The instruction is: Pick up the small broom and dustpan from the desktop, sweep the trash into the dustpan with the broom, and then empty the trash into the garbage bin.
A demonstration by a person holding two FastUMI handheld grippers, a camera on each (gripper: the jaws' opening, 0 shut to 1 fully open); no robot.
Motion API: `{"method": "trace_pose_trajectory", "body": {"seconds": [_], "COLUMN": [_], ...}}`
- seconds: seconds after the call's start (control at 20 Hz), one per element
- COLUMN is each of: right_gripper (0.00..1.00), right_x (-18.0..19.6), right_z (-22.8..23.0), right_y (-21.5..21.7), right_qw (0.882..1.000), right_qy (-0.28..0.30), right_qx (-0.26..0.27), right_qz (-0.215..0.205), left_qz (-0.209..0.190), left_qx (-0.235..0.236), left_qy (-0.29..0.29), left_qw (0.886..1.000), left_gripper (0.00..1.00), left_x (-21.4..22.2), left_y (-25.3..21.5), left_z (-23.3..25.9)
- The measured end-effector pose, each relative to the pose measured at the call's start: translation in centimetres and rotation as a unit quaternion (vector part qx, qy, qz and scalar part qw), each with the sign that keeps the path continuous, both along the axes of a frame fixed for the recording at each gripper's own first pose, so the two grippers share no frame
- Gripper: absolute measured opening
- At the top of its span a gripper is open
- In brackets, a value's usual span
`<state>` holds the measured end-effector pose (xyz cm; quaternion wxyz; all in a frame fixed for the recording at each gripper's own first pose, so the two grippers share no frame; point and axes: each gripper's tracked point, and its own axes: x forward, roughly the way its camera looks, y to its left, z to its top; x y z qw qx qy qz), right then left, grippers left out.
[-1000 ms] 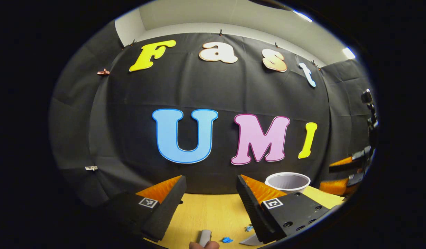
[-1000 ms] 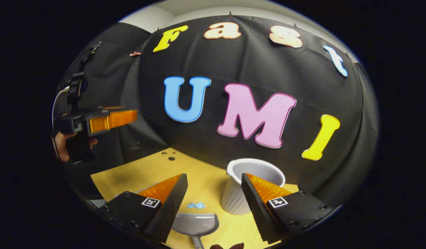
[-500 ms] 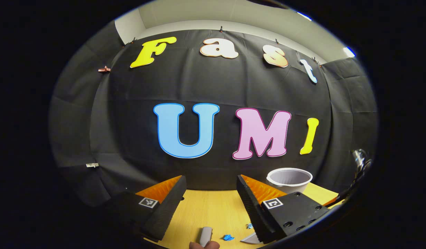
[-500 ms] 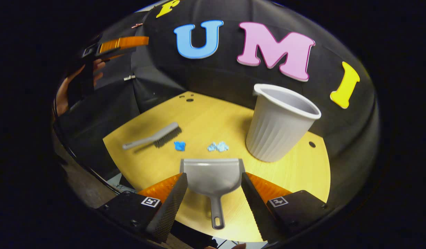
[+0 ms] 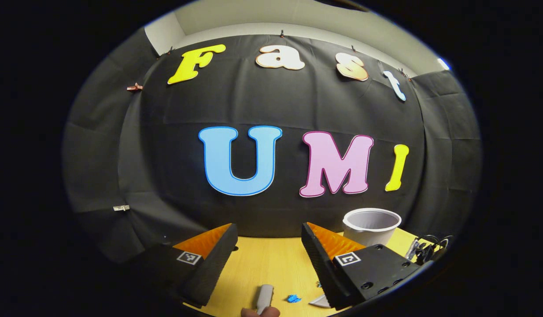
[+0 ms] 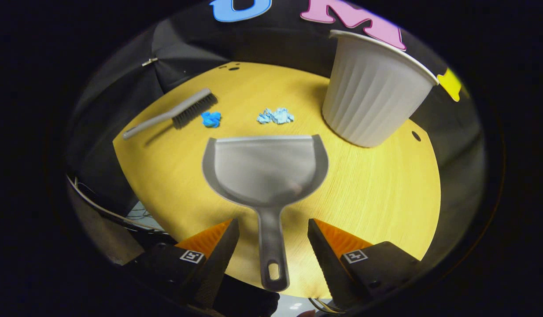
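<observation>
Two grippers, both with fingers spread, neither touching anything. Right gripper view, left to right on the wooden desktop (image 6: 377,193): broom (image 6: 174,112) lying diagonally, bristles toward upper right; dark blue scrap (image 6: 211,119); pale blue scrap (image 6: 275,116); dustpan (image 6: 266,169), mouth facing away, handle running back between the right gripper (image 6: 271,235) fingers; ribbed bin (image 6: 372,92) upright. Left gripper (image 5: 267,240) hangs above the desk.

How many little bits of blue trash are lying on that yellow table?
2. A darker blue crumpled scrap lies right beside the bristles of the grey hand broom; a paler blue crumpled scrap lies just beyond the front lip of the grey plastic dustpan.
</observation>
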<state>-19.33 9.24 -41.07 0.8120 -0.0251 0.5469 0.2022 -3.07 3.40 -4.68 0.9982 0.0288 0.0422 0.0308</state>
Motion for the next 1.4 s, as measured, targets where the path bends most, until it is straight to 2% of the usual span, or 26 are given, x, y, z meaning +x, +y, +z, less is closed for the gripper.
{"method": "trace_pose_trajectory", "body": {"seconds": [0.35, 0.75, 0.9, 0.95, 1.0, 1.05, 1.2, 1.3, 1.35, 1.4], "right_gripper": [0.97, 0.88, 0.72, 0.64, 0.47, 0.41, 0.42, 0.33, 0.38, 0.37], "right_x": [-0.1, 1.0, 0.9, 0.8, 0.9, 1.0, 0.8, 0.9, 0.7, 0.9], "right_z": [-3.6, -5.0, -5.2, -4.9, -5.0, -4.9, -5.0, -5.0, -4.7, -4.4], "right_y": [2.0, 2.6, 2.4, 2.2, 2.3, 2.3, 2.5, 2.5, 2.5, 2.5], "right_qw": [0.998, 0.997, 0.996, 0.996, 0.996, 0.996, 0.997, 0.997, 0.997, 0.998], "right_qy": [0.05, 0.081, 0.089, 0.09, 0.089, 0.086, 0.078, 0.073, 0.075, 0.068], "right_qx": [-0.013, -0.003, -0.005, -0.006, -0.004, -0.003, 0.002, 0.004, 0.007, 0.01], "right_qz": [0.023, 0.003, 0.002, -0.004, -0.01, -0.009, -0.006, 0.003, 0.003, 0.005], "left_qz": [0.026, 0.052, 0.061, 0.063, 0.063, 0.065, 0.066, 0.069, 0.067, 0.064], "left_qx": [0.002, 0.004, 0.004, 0.003, 0.004, 0.006, 0.011, 0.011, 0.009, 0.007], "left_qy": [0.007, 0.019, 0.027, 0.029, 0.032, 0.034, 0.052, 0.066, 0.077, 0.09], "left_qw": [1.0, 0.998, 0.998, 0.998, 0.997, 0.997, 0.996, 0.995, 0.995, 0.994], "left_gripper": [0.94, 0.95, 0.95, 0.95, 0.95, 0.94, 0.95, 0.95, 0.94, 0.94], "left_x": [-1.1, -1.8, -1.9, -1.9, -2.0, -2.2, -2.6, -2.8, -2.8, -2.9], "left_y": [1.8, 3.8, 4.2, 4.3, 4.3, 4.4, 4.8, 5.3, 5.3, 5.3], "left_z": [-0.6, -1.5, -2.1, -2.5, -2.8, -3.2, -4.9, -6.1, -7.0, -7.9]}}
